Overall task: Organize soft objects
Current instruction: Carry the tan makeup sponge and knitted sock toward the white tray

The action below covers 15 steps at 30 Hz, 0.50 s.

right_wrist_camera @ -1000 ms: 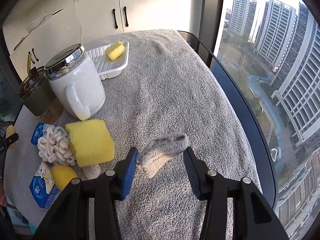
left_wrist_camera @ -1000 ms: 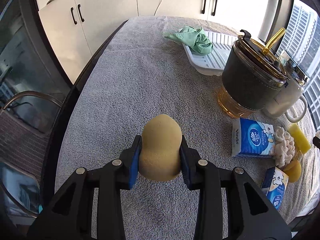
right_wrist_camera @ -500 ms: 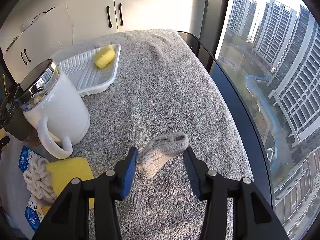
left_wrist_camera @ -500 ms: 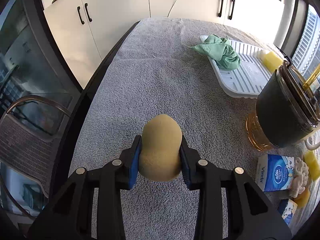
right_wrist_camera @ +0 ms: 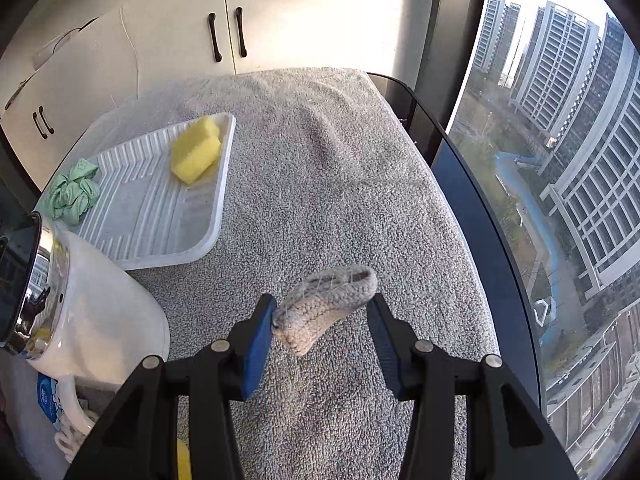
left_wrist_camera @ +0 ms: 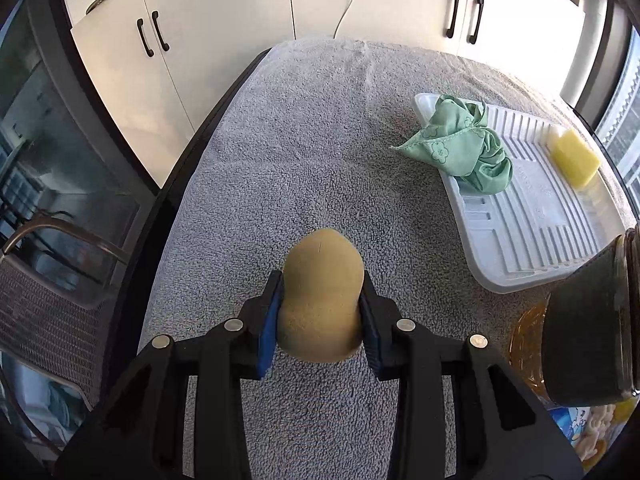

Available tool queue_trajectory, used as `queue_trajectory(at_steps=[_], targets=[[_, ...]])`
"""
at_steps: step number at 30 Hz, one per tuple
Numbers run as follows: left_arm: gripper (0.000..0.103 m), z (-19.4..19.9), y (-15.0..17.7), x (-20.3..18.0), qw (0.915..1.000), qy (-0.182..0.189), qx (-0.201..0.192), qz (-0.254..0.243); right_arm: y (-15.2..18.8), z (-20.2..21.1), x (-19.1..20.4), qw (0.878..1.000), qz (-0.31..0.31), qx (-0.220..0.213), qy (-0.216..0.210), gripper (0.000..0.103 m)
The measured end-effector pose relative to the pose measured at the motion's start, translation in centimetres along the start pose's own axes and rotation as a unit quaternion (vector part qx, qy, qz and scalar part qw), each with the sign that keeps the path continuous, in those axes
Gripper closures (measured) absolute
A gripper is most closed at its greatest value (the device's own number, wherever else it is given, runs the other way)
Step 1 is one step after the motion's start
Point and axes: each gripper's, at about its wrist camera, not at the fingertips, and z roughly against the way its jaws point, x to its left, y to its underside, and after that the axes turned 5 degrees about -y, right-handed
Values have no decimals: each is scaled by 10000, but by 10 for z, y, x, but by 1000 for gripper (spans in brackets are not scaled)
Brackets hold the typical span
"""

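My left gripper (left_wrist_camera: 322, 316) is shut on a tan egg-shaped makeup sponge (left_wrist_camera: 322, 292), carried above the grey towel (left_wrist_camera: 304, 168). My right gripper (right_wrist_camera: 322, 326) is shut on a grey knitted piece (right_wrist_camera: 326, 306), which spans the two pads and hangs above the towel. A white ribbed tray (left_wrist_camera: 532, 236) lies ahead to the right in the left wrist view; in the right wrist view the same tray (right_wrist_camera: 160, 216) lies ahead to the left. It holds a crumpled green cloth (left_wrist_camera: 464, 148) and a yellow sponge (left_wrist_camera: 574, 156).
A dark-sleeved glass cup (left_wrist_camera: 592, 332) stands right of my left gripper. A white kettle (right_wrist_camera: 80, 312) sits left of my right gripper, with tissue packs (right_wrist_camera: 48, 396) and a knotted rope item beside it. White cabinets (left_wrist_camera: 224, 28) stand behind; a window (right_wrist_camera: 560, 160) borders the table's right edge.
Both grippers have travelled forward over the towel towards the tray, each keeping its hold. The tray now looks larger and nearer; the kettle, cup and tissue packs have slid to the frames' edges.
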Motion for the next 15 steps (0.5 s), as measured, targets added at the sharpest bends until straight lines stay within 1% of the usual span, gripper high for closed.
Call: queue_trajectory(at_steps=[6,10,13,15], targets=[[70,-12,-31,-20,9996,195,26,-207,-33,-21,3,9999,25,55,-118,53],[70,-6,-47,-39,9986,295,-119,-422,-55,-30,7,9994,-22,74,-339,53],[70,-1,-59,-53,9974,390,-226,-555,-70,-36,16,9987,72,86,-492,53],[70,1,-67,-61,9964,521,-238,-619,-79,-39,25,9982,145,108,-570,53]])
